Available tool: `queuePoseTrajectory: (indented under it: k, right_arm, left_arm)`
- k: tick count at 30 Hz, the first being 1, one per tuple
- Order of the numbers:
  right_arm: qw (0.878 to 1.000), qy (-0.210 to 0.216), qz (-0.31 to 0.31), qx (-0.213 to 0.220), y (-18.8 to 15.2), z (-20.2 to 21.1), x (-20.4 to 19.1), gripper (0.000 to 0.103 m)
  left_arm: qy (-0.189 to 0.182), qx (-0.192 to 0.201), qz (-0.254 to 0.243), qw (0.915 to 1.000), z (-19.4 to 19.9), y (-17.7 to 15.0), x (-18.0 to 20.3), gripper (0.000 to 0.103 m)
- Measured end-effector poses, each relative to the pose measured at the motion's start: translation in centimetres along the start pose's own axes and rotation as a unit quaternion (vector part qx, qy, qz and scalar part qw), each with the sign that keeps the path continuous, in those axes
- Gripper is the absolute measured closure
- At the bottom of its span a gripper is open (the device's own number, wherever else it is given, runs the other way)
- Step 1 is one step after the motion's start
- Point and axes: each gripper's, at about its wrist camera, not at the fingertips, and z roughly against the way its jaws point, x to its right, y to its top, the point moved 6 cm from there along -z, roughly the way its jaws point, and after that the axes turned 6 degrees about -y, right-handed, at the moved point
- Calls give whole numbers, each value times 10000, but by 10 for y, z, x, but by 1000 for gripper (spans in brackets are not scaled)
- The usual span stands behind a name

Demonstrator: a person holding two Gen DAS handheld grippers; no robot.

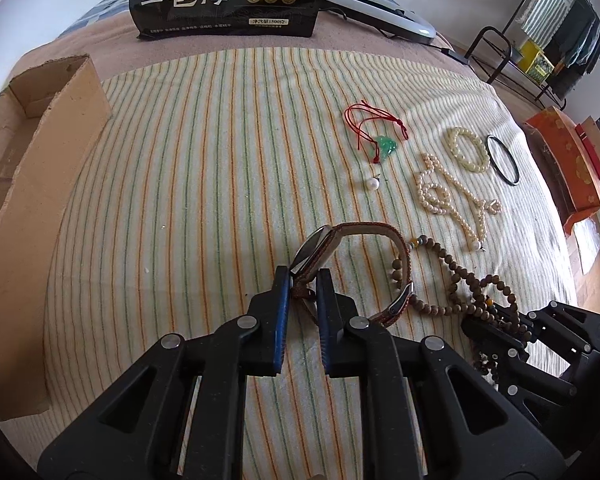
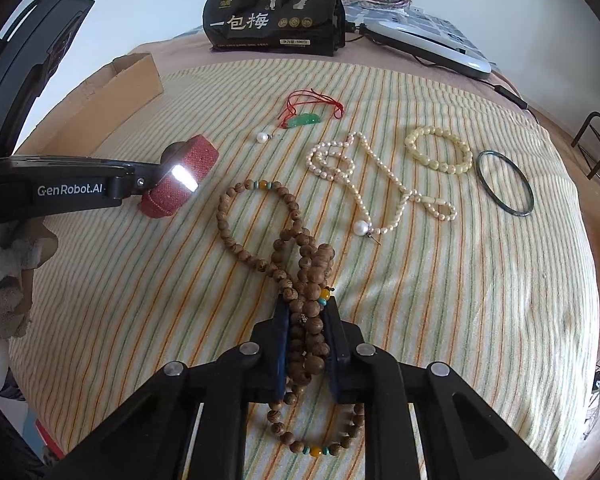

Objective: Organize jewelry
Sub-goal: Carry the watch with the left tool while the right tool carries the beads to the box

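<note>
A striped cloth (image 2: 440, 300) in green, orange and cream covers a bed, with a pinkish blanket (image 1: 80, 46) beyond its far edge. At the far side stands a black bag (image 2: 274, 12) printed "一包梅", with a white device (image 2: 428, 48) lying to its right. Along the left lies an open cardboard box (image 1: 40, 200); nothing shows inside it.

The left gripper (image 1: 303, 280), lettered "GenRobot.AI" on its side, has its fingers closed on a watch (image 1: 320, 250) with a reddish woven strap, lifted above the cloth. The right gripper (image 2: 307, 312) is clamped on a long string of wooden beads (image 2: 288, 248), whose loops trail out on the cloth ahead.

Farther right lie a pearl necklace (image 2: 360, 184), a cream bead bracelet (image 2: 438, 150) and a dark bangle (image 2: 505, 182), none touching. Beyond sit a green pendant (image 2: 302, 120) on red cord and a loose pearl (image 2: 263, 137).
</note>
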Motion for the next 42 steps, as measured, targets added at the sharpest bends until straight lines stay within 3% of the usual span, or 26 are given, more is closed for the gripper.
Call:
queuePoseTrajectory:
  k: [26, 32, 42]
  right_arm:
    - [9940, 194, -444, 978, 42, 76, 8, 93]
    - [9890, 246, -401, 1402, 60, 112, 4, 93]
    - [9776, 388, -167, 2064, 102, 169, -26, 93]
  left_arm:
    - [46, 891, 5, 9960, 98, 22, -20, 92]
    - [69, 1094, -75, 9939, 130, 26, -27, 92]
    - [408, 1447, -142, 9885, 182, 21, -61, 92]
